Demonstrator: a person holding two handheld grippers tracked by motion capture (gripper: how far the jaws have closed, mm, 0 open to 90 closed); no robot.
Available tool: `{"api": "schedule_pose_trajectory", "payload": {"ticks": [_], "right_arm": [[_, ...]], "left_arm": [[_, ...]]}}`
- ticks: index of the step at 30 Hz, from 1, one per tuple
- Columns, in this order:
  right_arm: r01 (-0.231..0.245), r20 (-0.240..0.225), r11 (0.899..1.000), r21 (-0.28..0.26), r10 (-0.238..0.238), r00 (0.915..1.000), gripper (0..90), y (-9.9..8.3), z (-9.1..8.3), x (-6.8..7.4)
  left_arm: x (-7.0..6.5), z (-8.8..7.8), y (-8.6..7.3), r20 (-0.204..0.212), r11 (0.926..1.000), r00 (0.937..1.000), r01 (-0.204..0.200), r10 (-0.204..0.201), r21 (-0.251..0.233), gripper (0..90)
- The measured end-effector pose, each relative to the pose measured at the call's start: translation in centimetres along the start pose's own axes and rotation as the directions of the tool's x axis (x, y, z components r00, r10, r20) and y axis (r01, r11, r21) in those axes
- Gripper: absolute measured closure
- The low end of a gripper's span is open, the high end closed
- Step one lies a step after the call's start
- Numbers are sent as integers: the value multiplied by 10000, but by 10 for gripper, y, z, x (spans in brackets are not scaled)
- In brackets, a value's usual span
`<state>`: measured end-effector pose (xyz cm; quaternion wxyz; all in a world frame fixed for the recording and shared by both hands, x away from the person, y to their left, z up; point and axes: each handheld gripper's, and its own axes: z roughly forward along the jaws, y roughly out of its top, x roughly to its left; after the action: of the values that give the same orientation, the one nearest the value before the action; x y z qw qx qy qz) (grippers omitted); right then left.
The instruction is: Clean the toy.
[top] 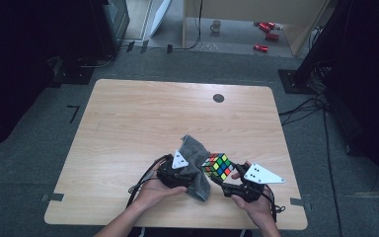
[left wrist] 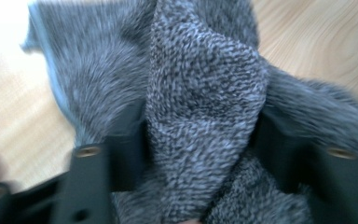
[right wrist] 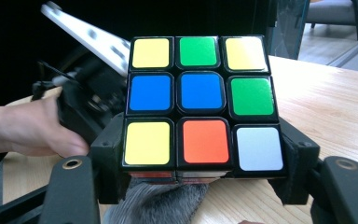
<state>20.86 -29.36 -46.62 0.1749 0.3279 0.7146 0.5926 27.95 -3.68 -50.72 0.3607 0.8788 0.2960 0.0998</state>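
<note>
A scrambled colour cube (top: 218,166) (right wrist: 200,102) is held above the wooden table (top: 143,113), with my right gripper (top: 228,185) (right wrist: 200,154) shut on its two sides. A grey knitted cloth (top: 195,163) (left wrist: 200,107) lies bunched just left of the cube and partly under it. My left gripper (top: 180,173) (left wrist: 198,144) is shut on a thick fold of that cloth. In the right gripper view the cloth (right wrist: 158,203) shows beneath the cube, and the left gripper and the hand holding it sit to the left.
A dark round hole (top: 218,98) marks the far side of the table. Beyond the table, a mug (top: 216,25) and red cans (top: 265,27) lie on the floor. Cables (top: 143,180) trail from the grippers near the front edge.
</note>
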Motion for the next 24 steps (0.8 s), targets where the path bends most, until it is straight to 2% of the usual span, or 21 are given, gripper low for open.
{"api": "schedule_pose_trajectory", "payload": {"ticks": [2,3,4,5,6,8,10,11,12,13,14,15,16,17,18,19,20,21,22,23,24], "right_arm": [[65,-29,10000,6,-65,10000,344,0,0,0],[176,-68,9998,48,-176,9998,344,-1,-1,1],[199,-107,9998,81,-198,9997,344,-1,0,2],[278,-135,9996,94,-277,9995,344,-1,0,2],[278,-135,9996,94,-277,9995,344,-1,0,2],[347,-181,9993,138,-345,9992,344,-1,1,4],[462,-288,9987,209,-456,9985,344,-2,2,5],[588,-410,9978,316,-575,9975,344,-2,3,6],[631,-476,9973,367,-613,9970,344,-3,5,8],[634,-531,9971,431,-611,9967,344,-3,6,9],[634,-531,9971,431,-611,9967,344,-3,6,9],[770,-642,9957,509,-737,9952,344,-4,10,14],[770,-642,9957,509,-737,9952,344,-4,10,14],[870,-713,9948,534,-831,9940,344,-3,12,17],[1172,-986,9912,615,-1108,9889,344,-2,15,24],[1172,-986,9912,615,-1108,9889,344,-2,15,24],[1377,-1053,9881,688,-1301,9859,345,-1,17,28],[1720,-955,9826,702,-1650,9817,345,0,15,33],[1720,-955,9826,702,-1650,9817,345,0,15,33],[1866,-1137,9806,596,-1791,9772,346,3,12,36],[1866,-1137,9806,596,-1791,9772,346,3,12,36]], "left_arm": [[1,1,-2,354,9999,9993,125,-122,-95,533],[2,-1,-1,342,9997,9993,141,-134,-200,738],[3,-3,-1,235,9992,9996,135,-126,-373,791],[9,-11,-1,463,9963,9984,372,-337,-778,820],[9,-11,-1,463,9963,9984,372,-337,-778,837],[19,-24,0,1312,9904,9906,548,-380,-1273,846],[25,-37,1,1751,9789,9841,645,-302,-1940,850],[32,-54,1,2392,9544,9708,894,-196,-2847,850],[32,-54,1,2392,9544,9708,894,-196,-2847,851],[35,-61,1,2858,9375,9582,1104,-122,-3300,850],[37,-67,0,3419,9174,9397,1326,40,-3752,850],[35,-74,0,4214,8897,9054,1500,516,-4312,850],[35,-74,0,4214,8897,9054,1500,516,-4312,850],[31,-75,1,4517,8860,8882,1402,847,-4419,850],[24,-74,3,4762,8929,8714,1172,1175,-4348,847],[24,-74,3,4762,8929,8714,1172,1175,-4348,846],[25,-72,4,5068,8989,8556,1362,1052,-4165,846],[33,-69,3,5505,9078,8328,1849,585,-3763,844],[33,-69,3,5505,9078,8328,1849,585,-3763,844],[38,-67,1,5413,9139,8403,1956,308,-3556,845],[38,-67,1,5413,9139,8403,1956,308,-3556,845]]}}
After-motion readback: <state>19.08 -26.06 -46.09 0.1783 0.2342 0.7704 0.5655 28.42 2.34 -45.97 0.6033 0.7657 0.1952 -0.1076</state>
